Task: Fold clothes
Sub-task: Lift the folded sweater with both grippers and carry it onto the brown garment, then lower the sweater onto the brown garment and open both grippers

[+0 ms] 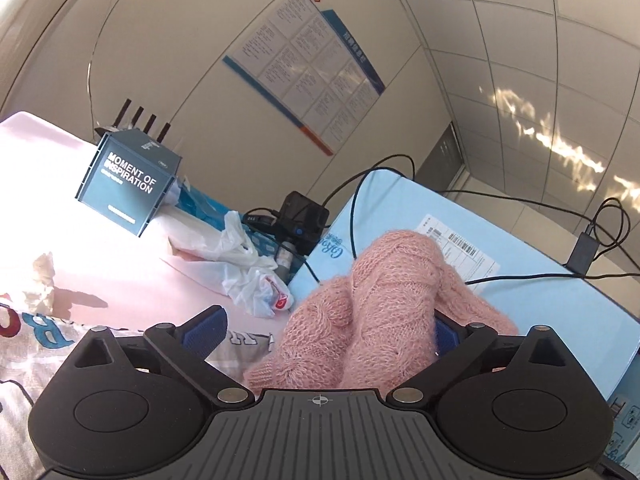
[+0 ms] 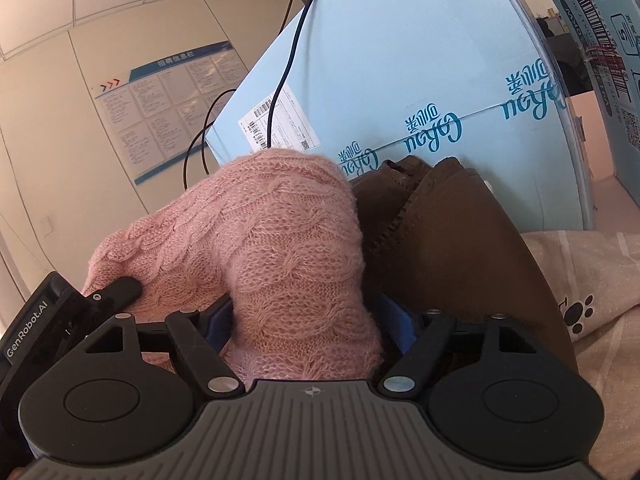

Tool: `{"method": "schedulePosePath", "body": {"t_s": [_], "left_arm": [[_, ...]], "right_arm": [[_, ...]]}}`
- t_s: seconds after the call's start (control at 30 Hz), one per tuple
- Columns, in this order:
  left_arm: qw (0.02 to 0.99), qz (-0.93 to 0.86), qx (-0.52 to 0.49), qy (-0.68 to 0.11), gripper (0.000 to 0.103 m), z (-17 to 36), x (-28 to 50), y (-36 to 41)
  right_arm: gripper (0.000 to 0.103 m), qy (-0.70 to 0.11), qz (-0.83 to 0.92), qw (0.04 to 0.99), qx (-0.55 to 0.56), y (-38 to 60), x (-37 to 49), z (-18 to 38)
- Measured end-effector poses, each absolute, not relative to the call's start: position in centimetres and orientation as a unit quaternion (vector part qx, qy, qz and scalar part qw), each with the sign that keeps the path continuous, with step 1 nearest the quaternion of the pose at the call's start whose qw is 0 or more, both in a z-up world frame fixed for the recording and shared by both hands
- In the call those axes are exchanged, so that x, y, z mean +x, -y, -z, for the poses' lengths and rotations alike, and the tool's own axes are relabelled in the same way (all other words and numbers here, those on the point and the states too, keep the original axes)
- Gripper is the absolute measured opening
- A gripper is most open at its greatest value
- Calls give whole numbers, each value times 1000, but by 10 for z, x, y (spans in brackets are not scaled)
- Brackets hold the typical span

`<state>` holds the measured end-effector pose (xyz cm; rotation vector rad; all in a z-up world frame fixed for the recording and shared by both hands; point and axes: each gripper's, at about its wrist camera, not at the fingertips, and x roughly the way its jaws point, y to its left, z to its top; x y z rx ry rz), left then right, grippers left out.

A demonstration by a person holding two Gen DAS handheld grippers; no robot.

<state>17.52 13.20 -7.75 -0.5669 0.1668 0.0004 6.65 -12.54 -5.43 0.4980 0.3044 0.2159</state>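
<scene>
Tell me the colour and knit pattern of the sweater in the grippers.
Pink sweater, cable-knit; clearest in the right wrist view.

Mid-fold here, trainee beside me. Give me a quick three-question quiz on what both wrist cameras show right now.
1. True or false: the pink sweater sits between the right gripper fingers.
2. What lies right behind the sweater in the right view: A) brown garment, B) towel, C) jeans?
3. Fill in: cables trail across the light ____ box ahead of the left gripper.

Key: 1 true; 2 A; 3 blue.
</scene>
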Motion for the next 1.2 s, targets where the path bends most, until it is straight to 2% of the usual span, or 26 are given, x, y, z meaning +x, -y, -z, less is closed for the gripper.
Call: {"method": "schedulePosePath", "body": {"t_s": [0.1, 0.17, 0.33, 0.53, 0.67, 0.9, 1.0, 1.1, 1.2], "left_arm": [[951, -17, -265, -159, 103, 88, 196, -131], [950, -16, -262, -168, 103, 90, 198, -131], [961, -28, -233, -148, 103, 90, 192, -122], [953, -11, -271, -139, 103, 94, 192, -131], [949, -1, -289, -127, 103, 93, 188, -136], [950, -3, -307, -60, 103, 89, 168, -144], [956, -4, -285, -74, 103, 87, 166, -139], [953, -11, -268, -141, 103, 90, 169, -136], [954, -23, -257, -150, 103, 82, 154, -137]], "right_arm": [[74, -157, -105, 956, 225, 122, 68, 57], [74, -156, -104, 959, 214, 120, 67, 57], [75, -155, -102, 965, 185, 114, 65, 57], [94, -155, -86, 973, 149, 102, 48, 55], [95, -164, -79, 974, 134, 101, 23, 49], [98, -181, -61, 974, 121, 121, -37, 39], [100, -184, -54, 975, 115, 132, -65, 35], [100, -189, -52, 975, 102, 138, -84, 31], [100, -201, -47, 974, 94, 141, -93, 28]]}}
